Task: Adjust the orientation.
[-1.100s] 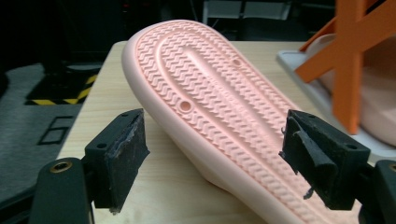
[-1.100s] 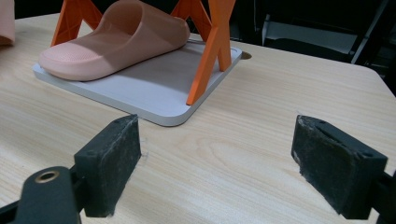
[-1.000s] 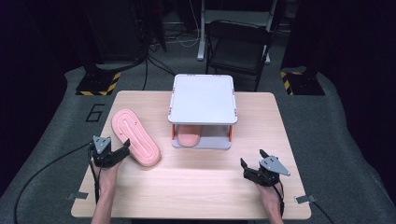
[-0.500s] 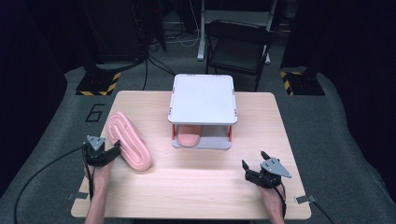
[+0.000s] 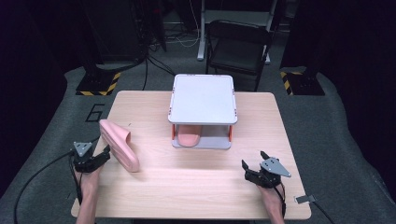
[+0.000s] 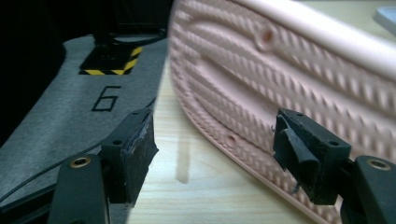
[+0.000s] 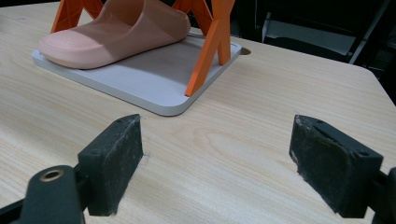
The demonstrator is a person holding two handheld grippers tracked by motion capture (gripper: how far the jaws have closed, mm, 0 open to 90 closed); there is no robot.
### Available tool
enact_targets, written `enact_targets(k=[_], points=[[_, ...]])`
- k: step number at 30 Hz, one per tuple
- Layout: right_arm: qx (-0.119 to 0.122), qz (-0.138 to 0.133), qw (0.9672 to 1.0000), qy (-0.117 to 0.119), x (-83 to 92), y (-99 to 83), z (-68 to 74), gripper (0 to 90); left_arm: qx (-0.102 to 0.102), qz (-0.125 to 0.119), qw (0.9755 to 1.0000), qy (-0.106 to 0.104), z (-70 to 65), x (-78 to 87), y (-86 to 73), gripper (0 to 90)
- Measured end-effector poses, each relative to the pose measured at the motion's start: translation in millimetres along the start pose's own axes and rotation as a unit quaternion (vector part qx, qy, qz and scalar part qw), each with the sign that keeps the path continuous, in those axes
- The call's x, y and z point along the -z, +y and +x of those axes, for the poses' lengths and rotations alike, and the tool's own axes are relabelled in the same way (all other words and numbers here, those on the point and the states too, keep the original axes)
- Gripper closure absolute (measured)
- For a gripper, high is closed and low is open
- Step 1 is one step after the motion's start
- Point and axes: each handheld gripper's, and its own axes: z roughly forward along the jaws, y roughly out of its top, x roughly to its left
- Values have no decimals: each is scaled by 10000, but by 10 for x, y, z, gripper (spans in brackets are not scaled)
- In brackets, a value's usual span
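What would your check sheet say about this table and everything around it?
Surface: wooden table, clean.
Job's things: pink slipper tipped on its side; second slipper under the rack.
Clutter: nothing seen.
Grippers: left gripper open, fingers have just been closing, the slipper's edge between them; right gripper open, holding nothing.
Cables: left cable trails off the table; more on the floor behind.
Surroundings: dark room, chair, grey mat marked 6.
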Motion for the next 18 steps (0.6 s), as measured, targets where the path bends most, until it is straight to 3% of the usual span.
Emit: enact_targets(k=[2, 4, 7, 8, 9, 12, 16, 18], points=[[5, 26, 10000, -2, 3, 1, -3, 167, 55, -126, 9999, 51, -3, 44, 56, 295], [-11, 48, 10000, -13, 5, 3, -3, 167, 51, -279, 9996, -48, -52, 89, 148, 295], [-19, -14, 10000, -36, 6, 8, 3, 169, 95, -542, 9975, -443, -187, 147, 310, 292], [3, 2, 10000, -3, 11, 14, 1, 169, 13, -581, 9962, -652, -302, 150, 396, 283], [3, 2, 10000, -3, 11, 14, 1, 169, 13, -581, 9962, -652, -302, 150, 396, 278], [33, 31, 10000, 6, 15, 17, 4, 170, -490, -435, 9945, -817, -509, 89, 443, 272], [80, -24, 10000, -29, 14, 13, 8, 175, -795, -145, 9920, -971, -640, 10, 386, 273], [81, 29, 10000, -34, 15, 16, 7, 175, -879, -171, 9913, -966, -634, 7, 371, 275]])
